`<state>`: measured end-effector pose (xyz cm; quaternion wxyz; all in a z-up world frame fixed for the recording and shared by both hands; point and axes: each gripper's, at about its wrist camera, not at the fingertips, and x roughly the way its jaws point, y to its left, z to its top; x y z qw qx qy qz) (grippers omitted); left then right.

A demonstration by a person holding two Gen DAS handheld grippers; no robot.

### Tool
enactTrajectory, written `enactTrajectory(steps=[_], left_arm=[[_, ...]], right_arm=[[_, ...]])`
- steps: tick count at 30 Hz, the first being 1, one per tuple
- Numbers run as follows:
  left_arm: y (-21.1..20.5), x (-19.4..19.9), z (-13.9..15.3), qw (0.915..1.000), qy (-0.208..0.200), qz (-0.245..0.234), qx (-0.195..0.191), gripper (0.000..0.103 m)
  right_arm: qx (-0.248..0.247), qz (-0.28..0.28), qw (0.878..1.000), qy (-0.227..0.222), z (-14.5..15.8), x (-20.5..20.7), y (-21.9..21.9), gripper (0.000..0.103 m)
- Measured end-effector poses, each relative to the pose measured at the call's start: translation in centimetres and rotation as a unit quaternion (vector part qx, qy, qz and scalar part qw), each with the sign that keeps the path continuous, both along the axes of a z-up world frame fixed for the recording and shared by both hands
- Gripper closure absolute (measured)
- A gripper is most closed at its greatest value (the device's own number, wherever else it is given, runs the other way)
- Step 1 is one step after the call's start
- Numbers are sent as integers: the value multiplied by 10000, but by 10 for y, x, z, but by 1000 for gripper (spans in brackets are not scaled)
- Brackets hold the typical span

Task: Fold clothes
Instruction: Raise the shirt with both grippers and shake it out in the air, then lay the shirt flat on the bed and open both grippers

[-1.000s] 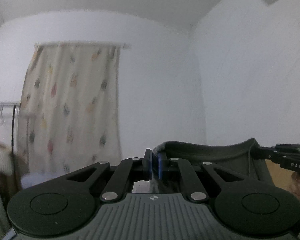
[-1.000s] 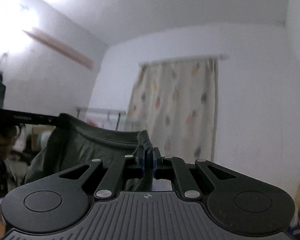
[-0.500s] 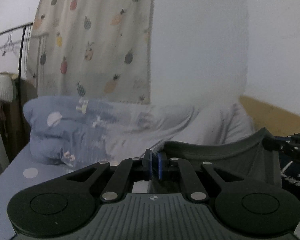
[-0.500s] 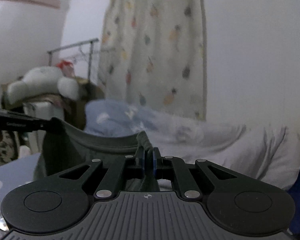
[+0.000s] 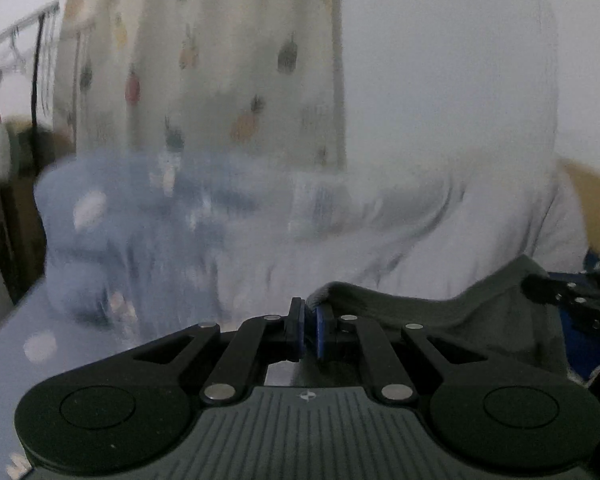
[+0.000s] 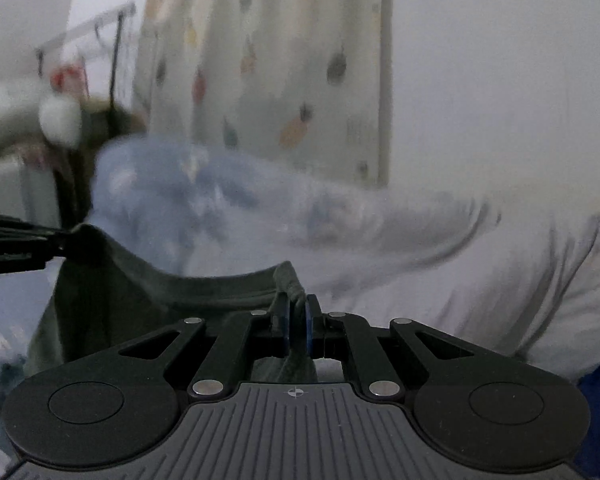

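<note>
The garment (image 5: 440,316) hangs between both grippers, bedding (image 5: 340,232) behind, curtain (image 5: 204,60) beyond.

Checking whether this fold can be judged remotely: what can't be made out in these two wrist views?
- Dark green garment: in both views its lower part hangs behind the gripper bodies, so type and length stay unknown.
- Bedding: motion-blurred, print unreadable.
- Right gripper, seen from the left view: cut off by the right edge.
- Left gripper: grip visible, surface below hidden.

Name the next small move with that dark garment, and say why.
Probably lower both grippers together toward the bed. The left gripper and right gripper each pinch an edge of the dark garment, which hangs between them.
</note>
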<state>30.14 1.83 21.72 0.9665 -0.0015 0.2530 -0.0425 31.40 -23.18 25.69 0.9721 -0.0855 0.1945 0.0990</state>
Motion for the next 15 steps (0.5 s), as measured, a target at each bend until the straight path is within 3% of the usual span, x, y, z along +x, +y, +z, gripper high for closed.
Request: enactTrajectory(steps=[6, 10, 15], left_arm=[[0, 37, -91, 9967, 809, -9, 71, 94], [5, 62, -124, 9944, 1042, -8, 181, 93], [12, 95, -159, 9919, 1263, 83, 43, 90]], right_arm=[[199, -334, 9948, 942, -102, 63, -12, 94], [679, -487, 9839, 1582, -145, 101, -21, 94], [741, -555, 9788, 1829, -181, 129, -23, 94]])
